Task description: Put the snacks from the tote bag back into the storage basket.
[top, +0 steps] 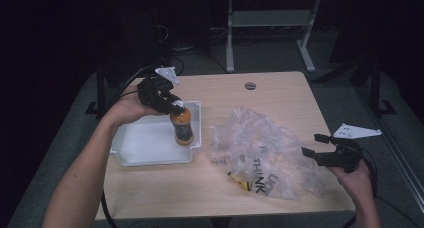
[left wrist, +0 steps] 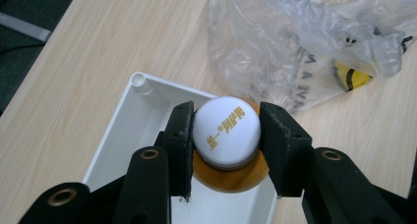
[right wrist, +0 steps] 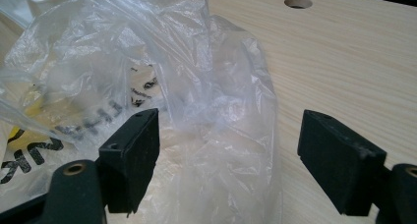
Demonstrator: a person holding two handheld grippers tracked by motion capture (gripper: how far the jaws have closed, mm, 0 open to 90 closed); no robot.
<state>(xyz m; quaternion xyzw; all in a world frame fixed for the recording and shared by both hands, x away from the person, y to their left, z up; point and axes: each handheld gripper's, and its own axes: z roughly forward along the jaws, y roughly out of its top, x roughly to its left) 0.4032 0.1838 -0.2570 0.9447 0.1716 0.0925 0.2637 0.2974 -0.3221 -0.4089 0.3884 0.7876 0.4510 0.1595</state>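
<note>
Left tongs (left wrist: 226, 135) clenched on white cap of orange bottle (top: 182, 128), held upright over right end of white tray (top: 150, 148), likely for setting down inside. Right tongs (right wrist: 228, 155) released, jaws wide, at right edge of crumpled plastic bag (top: 260, 153) on counter (top: 280, 95), probably to steady it.

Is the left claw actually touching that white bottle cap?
Touching. In the left gripper view, the left gripper's two black fingers press against opposite sides of the bottle's white cap, with no gap showing on either side.
</note>
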